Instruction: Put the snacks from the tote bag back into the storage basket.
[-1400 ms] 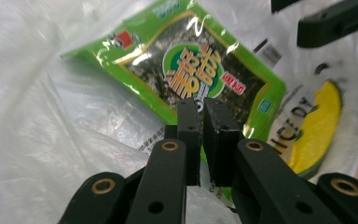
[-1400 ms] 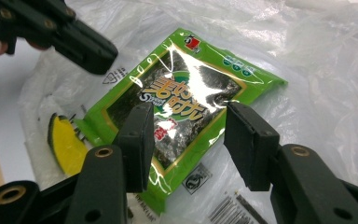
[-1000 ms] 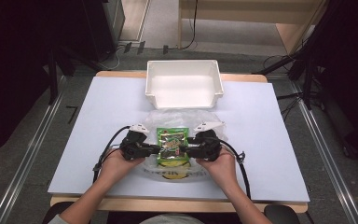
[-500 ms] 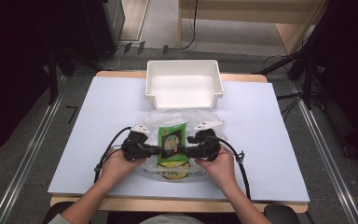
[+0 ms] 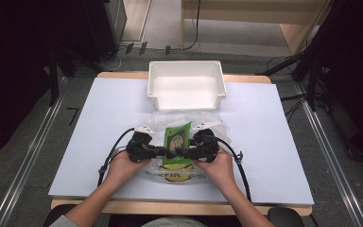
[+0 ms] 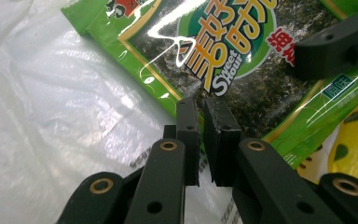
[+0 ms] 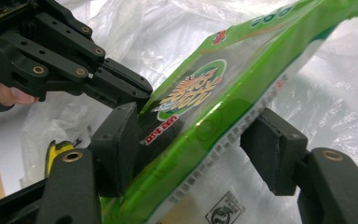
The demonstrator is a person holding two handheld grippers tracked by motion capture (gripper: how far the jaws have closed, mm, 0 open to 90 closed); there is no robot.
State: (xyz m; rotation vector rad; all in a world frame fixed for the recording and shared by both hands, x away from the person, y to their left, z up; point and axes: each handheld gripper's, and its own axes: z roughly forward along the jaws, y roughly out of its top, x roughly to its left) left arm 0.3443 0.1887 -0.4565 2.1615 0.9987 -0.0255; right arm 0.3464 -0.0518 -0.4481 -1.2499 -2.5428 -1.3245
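A green snack packet (image 5: 178, 136) rests tilted on a clear plastic bag (image 5: 208, 122) near the table's front. My left gripper (image 5: 163, 152) comes at it from the left, and its jaws (image 6: 203, 135) are shut on the packet's (image 6: 223, 51) near corner. My right gripper (image 5: 185, 153) faces it from the right. Its jaws (image 7: 196, 144) have just been opening and now stand wide, with the packet's (image 7: 214, 107) edge between them; the right pad (image 7: 272, 154) is clear of it. The left gripper (image 7: 121, 86) also appears in the right gripper view.
An empty white bin (image 5: 186, 87) stands at the table's far edge, behind the bag. A yellow packet (image 5: 175, 166) lies under the bag's film just in front of the grippers. Crumpled film (image 6: 51, 121) spreads to either side of the packet.
The green packet has stretched out away from the person and now lies longer and flatter. The right gripper's jaws have widened around it. Both hands stay in place.
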